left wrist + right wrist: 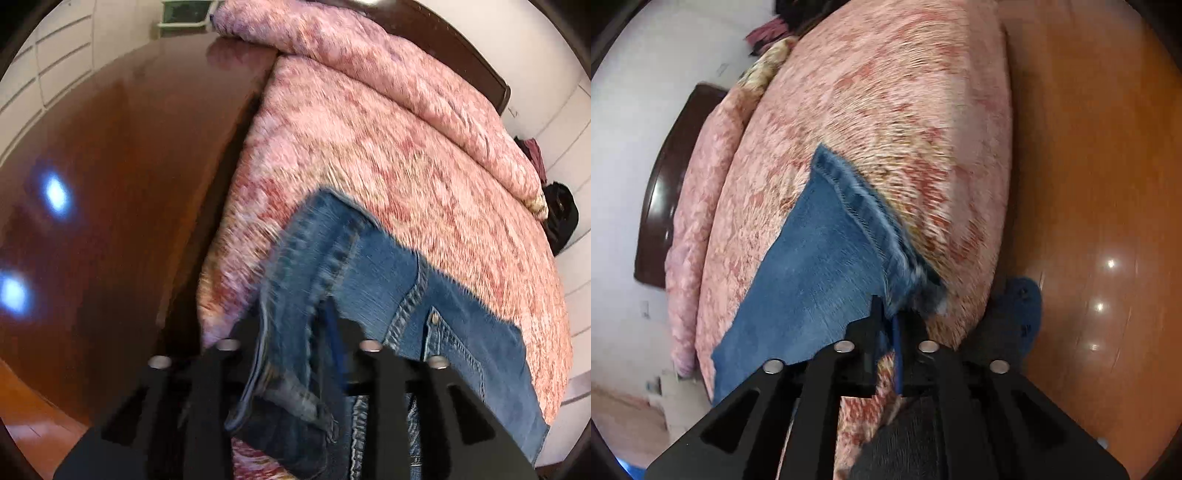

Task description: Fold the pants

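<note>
Blue jeans (369,273) lie on a pink patterned bedspread (369,147). In the left wrist view my left gripper (299,328) is shut on the waistband end, where a pocket and rivet show to the right. In the right wrist view my right gripper (890,314) is shut on the hem end of a leg of the jeans (820,266), which stretches up and left over the bedspread (886,110). Both views are motion-blurred. The middle of the jeans is out of view.
The bed's edge drops to a glossy wooden floor (103,184) on the left, also seen in the right wrist view (1089,166). A dark headboard (661,199) and a folded pink quilt (369,62) are at the far end. Dark clothes (561,214) lie beside the bed.
</note>
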Motion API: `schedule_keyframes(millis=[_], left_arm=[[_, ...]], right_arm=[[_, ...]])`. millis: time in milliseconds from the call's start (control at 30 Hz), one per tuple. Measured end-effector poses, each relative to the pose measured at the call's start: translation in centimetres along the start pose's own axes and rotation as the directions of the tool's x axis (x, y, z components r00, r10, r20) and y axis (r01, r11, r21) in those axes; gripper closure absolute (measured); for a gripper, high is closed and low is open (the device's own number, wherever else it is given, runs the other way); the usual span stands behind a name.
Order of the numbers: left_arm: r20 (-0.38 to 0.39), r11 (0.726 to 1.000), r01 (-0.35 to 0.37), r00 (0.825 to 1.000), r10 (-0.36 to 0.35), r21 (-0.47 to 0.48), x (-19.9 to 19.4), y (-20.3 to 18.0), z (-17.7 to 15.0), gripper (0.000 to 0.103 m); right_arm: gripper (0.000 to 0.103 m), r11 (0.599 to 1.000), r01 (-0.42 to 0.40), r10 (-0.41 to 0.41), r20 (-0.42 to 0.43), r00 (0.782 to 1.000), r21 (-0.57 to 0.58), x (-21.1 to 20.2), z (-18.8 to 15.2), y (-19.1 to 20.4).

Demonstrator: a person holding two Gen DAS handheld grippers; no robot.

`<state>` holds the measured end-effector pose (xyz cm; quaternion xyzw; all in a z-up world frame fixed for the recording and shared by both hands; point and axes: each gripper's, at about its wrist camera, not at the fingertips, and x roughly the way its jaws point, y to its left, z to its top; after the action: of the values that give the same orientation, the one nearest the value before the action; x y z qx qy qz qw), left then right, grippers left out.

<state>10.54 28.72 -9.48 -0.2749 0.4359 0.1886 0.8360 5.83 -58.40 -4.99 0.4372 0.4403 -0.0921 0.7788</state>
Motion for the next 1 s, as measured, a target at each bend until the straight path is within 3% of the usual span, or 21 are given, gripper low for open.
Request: schedule_keyframes(millis=[33,100,167,300,400,467,500,567,733,800,867,1000], left_arm=[[0.029,0.999,-0.035,0.999,0.035,0.006,-0.8,0.3,0.4,0.065],[0.095,0.996,-0.09,0.991,0.089,0.006,-2.6,1.1,1.1,0.045],[0.174,0.991,-0.131,0.976,0.13,-0.007,-5.0,1.9,1.4,0.031],[0.248,0.988,-0.142,0.961,0.123,0.06,-8.6,1.4,0.0,0.018],[0.268,0.979,-0.097,0.962,0.046,0.179,-10.3,-1.1,-2.9,0.014],[0.252,0.951,-0.044,0.967,-0.037,0.307,-10.5,-3.8,-5.6,0.013],[0.234,0.917,-0.025,0.969,-0.075,0.398,-10.0,-5.8,-7.3,0.013],[0.189,0.887,0.005,0.977,-0.104,0.461,-8.2,-8.0,-8.9,0.013],[-0.004,0.93,0.017,1.0,-0.017,0.367,-0.5,-6.9,-8.2,0.014],[-0.003,0.939,0.031,0.999,-0.032,0.342,0.3,-6.6,-7.6,0.011],[-0.014,0.927,-0.013,1.0,0.02,0.374,0.7,-7.7,-7.5,0.011],[0.002,0.936,-0.037,0.999,0.039,0.351,-1.2,-9.1,-7.7,0.011]], right_arm=[[0.078,1.0,0.002,-0.003,0.014,1.0,0.022,-0.8,-0.3,-0.3],[0.052,0.999,0.023,-0.024,0.046,0.999,0.038,-2.3,-0.8,-0.7],[0.052,1.0,-0.013,0.011,0.062,0.998,0.026,-3.6,-1.3,-0.7],[0.052,0.997,-0.068,0.07,0.08,0.994,-0.03,-4.9,-2.6,0.7],[0.052,0.988,-0.126,0.13,0.042,0.991,-0.091,-4.4,-3.7,3.2],[0.052,0.976,-0.18,0.18,-0.009,0.984,-0.12,-3.3,-4.6,5.2],[0.052,0.971,-0.199,0.196,-0.033,0.98,-0.132,-2.8,-4.9,6.1],[0.052,0.963,-0.217,0.206,-0.082,0.975,-0.162,-1.5,-5.9,8.2],[0.052,0.952,-0.245,0.219,-0.154,0.964,-0.183,-0.2,-7.9,10.1],[0.052,0.955,-0.238,0.209,-0.164,0.964,-0.178,0.0,-8.2,9.9],[0.052,0.959,-0.222,0.195,-0.156,0.968,-0.176,-0.1,-8.3,9.4],[0.052,0.968,-0.232,0.224,-0.088,0.971,-0.091,-1.7,-7.4,6.4]])
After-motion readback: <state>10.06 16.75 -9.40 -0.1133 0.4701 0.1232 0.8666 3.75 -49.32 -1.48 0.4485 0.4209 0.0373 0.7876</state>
